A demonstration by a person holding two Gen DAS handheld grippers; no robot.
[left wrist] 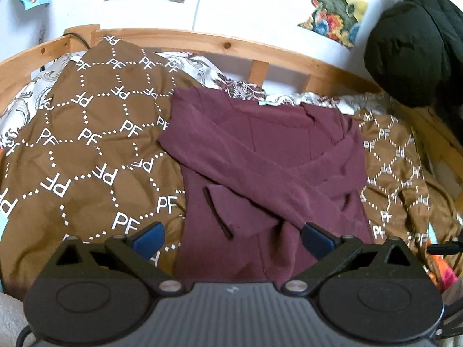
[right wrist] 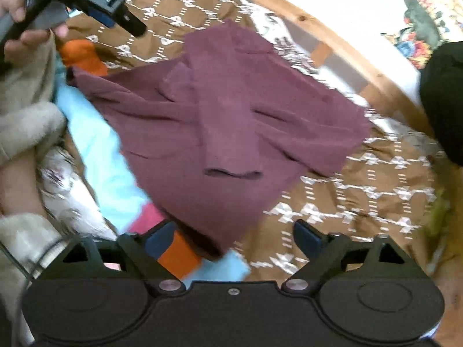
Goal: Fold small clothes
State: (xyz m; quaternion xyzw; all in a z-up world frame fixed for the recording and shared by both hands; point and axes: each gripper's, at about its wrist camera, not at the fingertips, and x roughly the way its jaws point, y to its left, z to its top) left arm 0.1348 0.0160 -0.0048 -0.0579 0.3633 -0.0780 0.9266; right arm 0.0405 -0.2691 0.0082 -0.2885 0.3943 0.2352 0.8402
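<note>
Maroon top (left wrist: 260, 156): sleeves crossed in, body fold apparently still to do.
Left gripper (left wrist: 231, 238) and right gripper (right wrist: 231, 241) spread wide, holding nothing.

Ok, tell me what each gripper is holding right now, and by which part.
Nothing. The left gripper and right gripper both stand open above the maroon top, pads clear of the cloth.

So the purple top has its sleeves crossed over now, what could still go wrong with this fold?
1. The maroon top lies on a rumpled brown bedspread, so the next fold may come out crooked.
2. The crossed sleeves lie loose and could slide apart when the hem is lifted.
3. Both the left gripper and the right gripper are open and hold nothing; a grab might pinch the bedspread too.
</note>
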